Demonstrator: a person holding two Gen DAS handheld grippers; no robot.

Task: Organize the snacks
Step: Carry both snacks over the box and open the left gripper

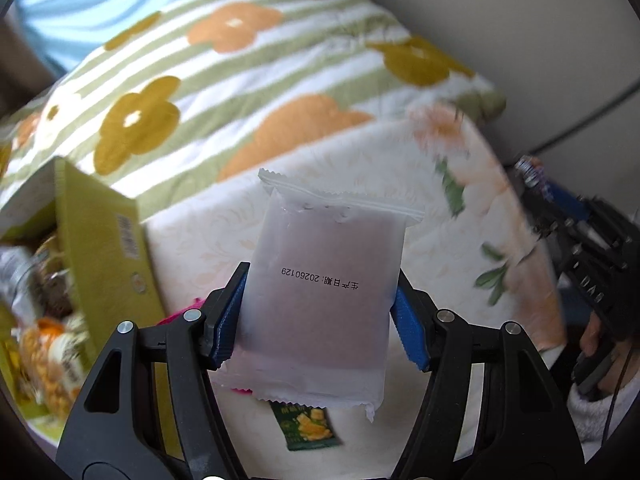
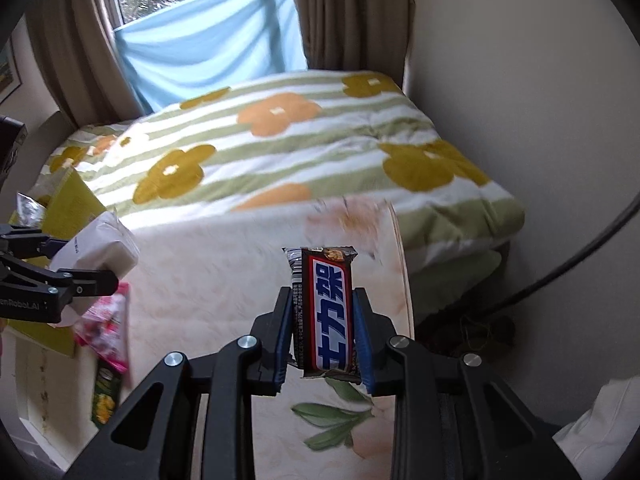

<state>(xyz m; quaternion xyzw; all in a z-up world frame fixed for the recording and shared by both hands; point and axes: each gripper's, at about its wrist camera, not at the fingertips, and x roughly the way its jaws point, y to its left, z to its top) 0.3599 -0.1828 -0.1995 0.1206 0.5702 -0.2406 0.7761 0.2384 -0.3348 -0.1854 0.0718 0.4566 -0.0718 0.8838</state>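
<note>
My left gripper (image 1: 318, 312) is shut on a frosted white snack packet (image 1: 324, 280) with a printed date, held above the floral table top. It also shows in the right wrist view (image 2: 100, 252) at the far left. My right gripper (image 2: 322, 340) is shut on a brown chocolate bar (image 2: 326, 312) with a blue and white label, held upright over the table. The right gripper shows at the right edge of the left wrist view (image 1: 560, 216). An olive-green cardboard box (image 1: 104, 248) holding several snack bags (image 1: 48, 356) stands at the left.
A green snack packet (image 1: 310, 428) and a pink packet (image 2: 108, 332) lie on the table top (image 2: 224, 264) under the left gripper. A bed with a flowered striped quilt (image 2: 280, 148) lies behind the table. A wall is at the right, a curtained window behind.
</note>
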